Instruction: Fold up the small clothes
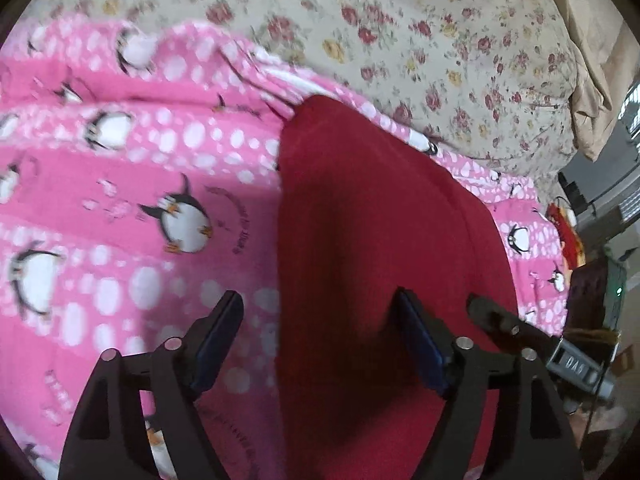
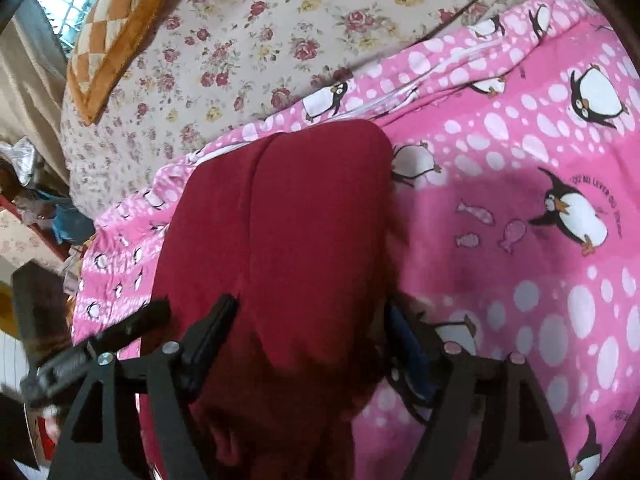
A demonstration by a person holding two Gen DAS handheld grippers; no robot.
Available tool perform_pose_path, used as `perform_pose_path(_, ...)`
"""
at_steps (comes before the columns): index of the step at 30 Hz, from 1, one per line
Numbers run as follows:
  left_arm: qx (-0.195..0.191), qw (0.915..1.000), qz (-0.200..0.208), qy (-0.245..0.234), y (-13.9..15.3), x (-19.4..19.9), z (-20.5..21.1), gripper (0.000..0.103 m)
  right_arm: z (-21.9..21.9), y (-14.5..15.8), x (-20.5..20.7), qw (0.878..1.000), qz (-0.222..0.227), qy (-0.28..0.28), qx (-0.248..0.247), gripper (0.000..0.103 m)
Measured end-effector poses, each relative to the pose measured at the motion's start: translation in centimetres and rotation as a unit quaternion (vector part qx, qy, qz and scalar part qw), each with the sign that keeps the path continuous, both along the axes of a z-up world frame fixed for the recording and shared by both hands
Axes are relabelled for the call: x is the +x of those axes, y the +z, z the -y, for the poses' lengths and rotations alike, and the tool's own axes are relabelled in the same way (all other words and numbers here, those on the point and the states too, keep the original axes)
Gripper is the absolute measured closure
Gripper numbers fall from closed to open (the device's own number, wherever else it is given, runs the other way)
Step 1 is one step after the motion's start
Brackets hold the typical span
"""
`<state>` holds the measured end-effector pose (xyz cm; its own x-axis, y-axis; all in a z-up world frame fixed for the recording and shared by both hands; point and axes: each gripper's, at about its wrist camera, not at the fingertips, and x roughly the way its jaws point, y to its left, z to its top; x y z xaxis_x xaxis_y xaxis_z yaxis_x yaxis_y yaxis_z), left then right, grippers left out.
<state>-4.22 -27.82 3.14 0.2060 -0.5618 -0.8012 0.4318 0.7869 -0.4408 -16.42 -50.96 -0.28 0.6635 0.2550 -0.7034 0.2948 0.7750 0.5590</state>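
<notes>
Blanket: a pink blanket (image 1: pixel 120 184) with white spots and penguins covers the bed (creased along its far edge), under both grippers.
Left gripper: the left gripper (image 1: pixel 320 320) hangs above the bedding with its two fingers spread wide apart, holding nothing; its left finger is over the pink blanket and its right finger over the red cloth.
Red garment: a dark red garment (image 1: pixel 360 220) lies flat on the pink blanket, a seam running lengthwise down it; its near end passes between the fingers of both grippers. In the right wrist view the same garment (image 2: pixel 280 220) has a rounded far end near the blanket's far edge.
Right gripper: the right gripper (image 2: pixel 308 324) is also spread wide, fingers on either side of the red cloth, not clamped on it; the tip of the other gripper shows just to its left.
Floral sheet: a cream sheet (image 2: pixel 248 32) with small roses lies beyond the blanket.
Cushion: an orange-and-cream checked cushion (image 2: pixel 112 36) rests on the floral sheet, far left in the right wrist view.
</notes>
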Motion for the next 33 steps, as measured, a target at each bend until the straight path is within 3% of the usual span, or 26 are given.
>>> perform_pose_path(2,-0.022,0.9994,-0.025,-0.004,-0.7,0.3,0.3,0.043,-0.3,-0.4,0.7,1.0,0.003,0.01,0.004,0.021)
perform_pose_path(3,-0.03,0.999,-0.032,-0.01,-0.8,0.3,0.3,0.052,-0.5,-0.5,1.0,1.0,0.006,0.015,0.005,0.023)
perform_pose_path(5,-0.034,0.9987,-0.032,-0.02,-0.4,0.1,0.2,0.062,-1.0,-0.4,1.4,1.0,0.004,0.013,-0.001,0.034)
perform_pose_path(7,-0.03,0.9989,-0.025,-0.027,0.3,-0.4,0.0,0.072,-1.2,0.5,1.1,1.0,0.014,0.001,0.003,0.056)
perform_pose_path(10,-0.027,0.9986,-0.008,-0.045,2.1,-1.6,-0.6,0.082,-2.1,2.5,0.1,1.0,0.027,0.008,-0.004,0.062)
perform_pose_path(12,-0.032,0.9982,-0.003,-0.051,3.8,-3.0,-1.8,0.083,-3.3,4.1,-0.8,0.999,0.033,0.016,-0.014,0.063)
perform_pose_path(18,-0.032,0.9979,-0.022,-0.052,6.0,-7.1,-7.1,0.083,-6.8,6.8,-4.3,0.998,0.025,0.057,0.017,0.063)
perform_pose_path(23,0.008,0.9992,-0.024,-0.031,3.9,-11.4,-11.5,0.081,-11.8,5.0,-7.7,0.995,-0.001,0.101,0.026,0.061)
perform_pose_path(25,0.012,0.9997,-0.011,-0.018,2.9,-12.1,-12.3,0.07,-12.6,3.6,-8.6,0.995,-0.017,0.099,0.008,0.049)
perform_pose_path(27,0.011,0.9999,0.007,-0.003,2.7,-12.4,-12.9,0.059,-12.8,3.2,-9.3,0.995,-0.031,0.095,-0.031,0.047)
perform_pose_path(30,0.019,0.9996,0.01,0.016,3.6,-12.3,-13.4,0.059,-12.5,5.1,-11.6,0.995,-0.019,0.08,-0.062,0.046)
perform_pose_path(33,0.042,0.9963,0.059,0.045,5.5,-12.3,-14.1,0.059,-12.7,8.1,-14.1,0.993,0.007,0.076,-0.087,0.046)
